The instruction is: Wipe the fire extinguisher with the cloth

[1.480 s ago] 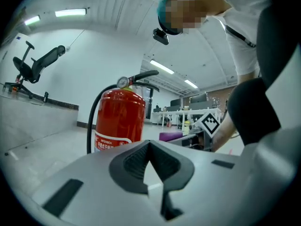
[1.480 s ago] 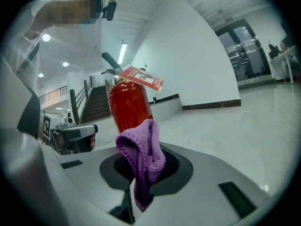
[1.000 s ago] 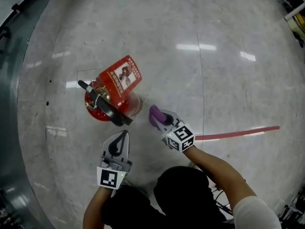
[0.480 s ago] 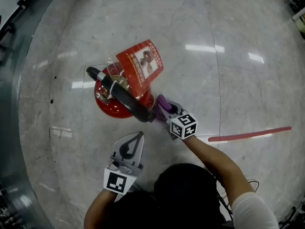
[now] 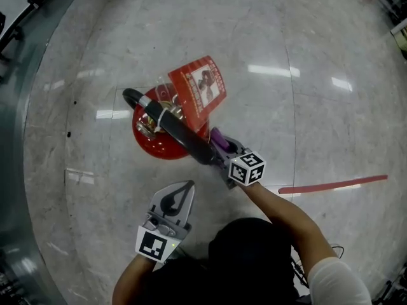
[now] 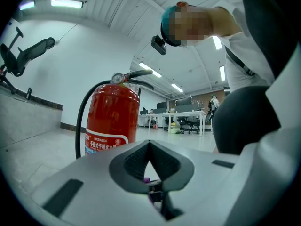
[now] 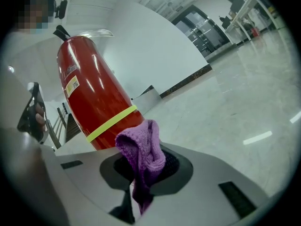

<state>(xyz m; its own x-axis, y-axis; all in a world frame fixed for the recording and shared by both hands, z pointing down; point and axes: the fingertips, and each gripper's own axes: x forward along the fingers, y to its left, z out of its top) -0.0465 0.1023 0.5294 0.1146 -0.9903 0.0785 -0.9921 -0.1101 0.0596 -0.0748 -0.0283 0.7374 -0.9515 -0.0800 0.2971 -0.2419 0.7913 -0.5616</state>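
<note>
**Fingers pinch cloth, hard by fire extinguisher**

Head view: right gripper (image 5: 218, 142) fingers clamp purple cloth (image 5: 217, 137) just beside fire extinguisher (image 5: 164, 132), upright on floor (image 5: 305, 107). Left gripper (image 5: 186, 187) hangs near, fingers together, nothing btwn them.

Left gripper view: fingers closed, empty; red body ahead, apart.

Right gripper view: cloth bunched in the pinch, red body right behind it; contact unclear.

Step, prob.: approach, wipe not yet begun. Nxt: press cloth onto red wall, stroke along it w/o tipping the cylinder.
</note>
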